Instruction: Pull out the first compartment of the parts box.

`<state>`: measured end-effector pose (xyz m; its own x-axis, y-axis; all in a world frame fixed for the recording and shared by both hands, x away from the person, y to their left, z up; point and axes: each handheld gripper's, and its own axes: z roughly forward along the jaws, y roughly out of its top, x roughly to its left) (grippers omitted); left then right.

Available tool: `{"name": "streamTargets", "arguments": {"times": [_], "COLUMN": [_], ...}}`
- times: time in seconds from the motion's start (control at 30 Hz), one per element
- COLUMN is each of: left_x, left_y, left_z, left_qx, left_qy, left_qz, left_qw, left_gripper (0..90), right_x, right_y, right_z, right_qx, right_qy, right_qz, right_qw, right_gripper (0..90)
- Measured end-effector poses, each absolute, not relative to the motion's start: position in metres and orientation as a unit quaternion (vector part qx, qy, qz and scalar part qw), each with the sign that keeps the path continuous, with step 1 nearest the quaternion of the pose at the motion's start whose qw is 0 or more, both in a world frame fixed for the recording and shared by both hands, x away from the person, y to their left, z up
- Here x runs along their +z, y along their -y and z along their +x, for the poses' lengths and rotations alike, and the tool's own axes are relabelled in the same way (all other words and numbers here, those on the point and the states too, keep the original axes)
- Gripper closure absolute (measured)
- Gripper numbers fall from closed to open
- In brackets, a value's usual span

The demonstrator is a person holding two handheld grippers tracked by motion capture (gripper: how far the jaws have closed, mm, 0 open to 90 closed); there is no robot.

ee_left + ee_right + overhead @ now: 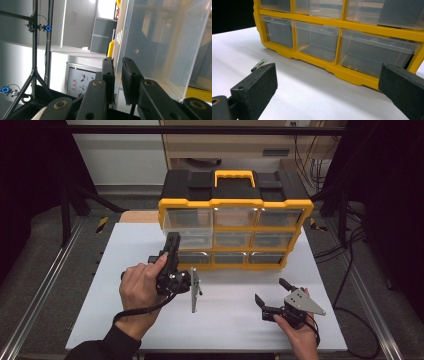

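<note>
A yellow and black drawer organiser point(286, 203) point(372, 27) with clear drawers stands at the back of the white table point(230, 320). Its top-left drawer point(189, 222) point(160, 45) is pulled partway out. My left gripper point(172, 237) point(117, 60) reaches up to that drawer's front left corner. Its jaws stand almost together, pinching the drawer's thin clear wall. My right gripper point(270, 291) point(329, 82) rests low over the table at the front right. It is open wide with nothing between its pads and faces the bottom row of drawers.
The other drawers sit flush in the frame. A small slender dark item point(258, 65) lies on the table left of the right gripper's jaws; I cannot tell what it is. Metal rails and cables run along both sides of the table.
</note>
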<state>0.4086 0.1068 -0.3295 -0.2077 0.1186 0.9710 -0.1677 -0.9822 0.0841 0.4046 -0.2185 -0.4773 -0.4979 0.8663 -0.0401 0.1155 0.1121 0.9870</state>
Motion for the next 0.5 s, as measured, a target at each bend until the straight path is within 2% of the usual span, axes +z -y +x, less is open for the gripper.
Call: {"name": "streamTargets", "arguments": {"times": [0.5], "left_x": [-0.329], "left_y": [-0.11], "left_z": [0.395], "left_qx": [0.776], "left_qy": [0.022], "left_qz": [0.622], "left_qw": [0.1], "left_gripper": [80.2], "right_x": [-0.478], "right_y": [0.218], "right_z": [0.405], "right_qx": [0.553], "right_qy": [-0.666], "right_qz": [0.368], "right_qw": [0.339], "right_gripper": [2.5]}}
